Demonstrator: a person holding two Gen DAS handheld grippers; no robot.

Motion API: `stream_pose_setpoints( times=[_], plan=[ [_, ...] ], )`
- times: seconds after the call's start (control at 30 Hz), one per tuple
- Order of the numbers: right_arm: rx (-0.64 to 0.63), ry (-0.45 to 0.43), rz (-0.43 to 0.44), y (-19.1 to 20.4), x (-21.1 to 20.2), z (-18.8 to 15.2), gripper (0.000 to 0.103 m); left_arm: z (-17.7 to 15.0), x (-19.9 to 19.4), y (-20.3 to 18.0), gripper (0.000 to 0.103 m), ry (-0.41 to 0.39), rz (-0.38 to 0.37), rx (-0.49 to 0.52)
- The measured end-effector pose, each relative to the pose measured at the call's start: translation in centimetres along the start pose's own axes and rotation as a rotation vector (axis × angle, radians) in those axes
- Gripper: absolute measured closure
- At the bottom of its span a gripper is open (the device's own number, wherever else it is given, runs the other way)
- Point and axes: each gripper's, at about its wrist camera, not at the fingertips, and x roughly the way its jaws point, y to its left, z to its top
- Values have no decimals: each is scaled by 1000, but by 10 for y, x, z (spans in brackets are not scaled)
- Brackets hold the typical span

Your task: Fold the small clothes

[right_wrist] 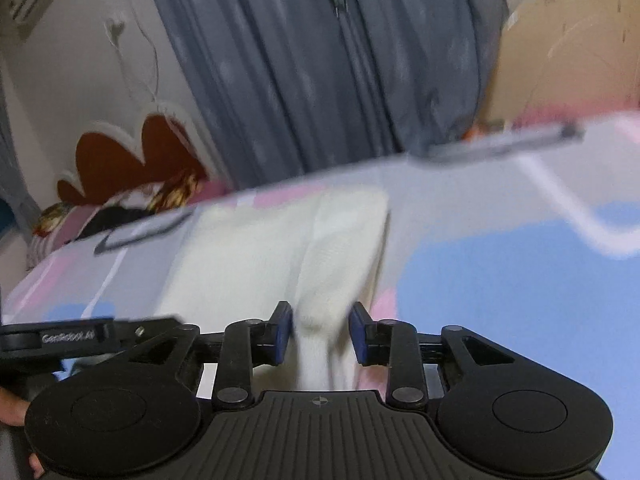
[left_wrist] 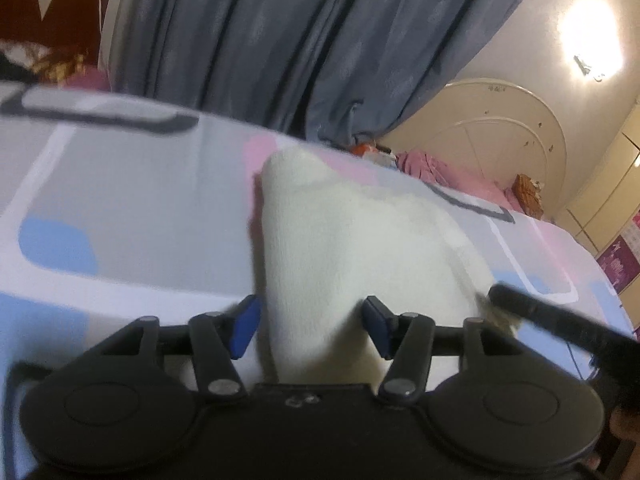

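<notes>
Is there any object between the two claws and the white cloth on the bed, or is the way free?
Nothing visible stands in the way. The white cloth already lies between the pads of the left claw, and a fold of it lies between those of the right claw. Around it, only the patterned bedsheet shows.

Both tilted downward, the left gripper point(left_wrist: 310, 326) holds its blue pads well apart while the right gripper point(right_wrist: 320, 334) keeps a narrower gap, side by side.
</notes>
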Motion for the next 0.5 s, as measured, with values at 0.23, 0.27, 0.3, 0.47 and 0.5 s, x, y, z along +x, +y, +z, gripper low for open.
stream_pose_setpoints(
  times=[0.23,0.27,0.3,0.47,0.5],
  plan=[
    [-149,93,-59,10,54,9,103,5,20,2,36,30,27,57],
    [-168,91,-75,8,62,8,103,6,23,3,36,34,26,59],
    [-178,94,-86,5,65,10,103,6,23,3,35,35,26,62],
    [-157,49,-54,7,35,14,103,3,-1,1,50,10,18,60],
    [-159,42,-47,10,26,13,103,1,-5,0,49,8,13,57]
  ],
)
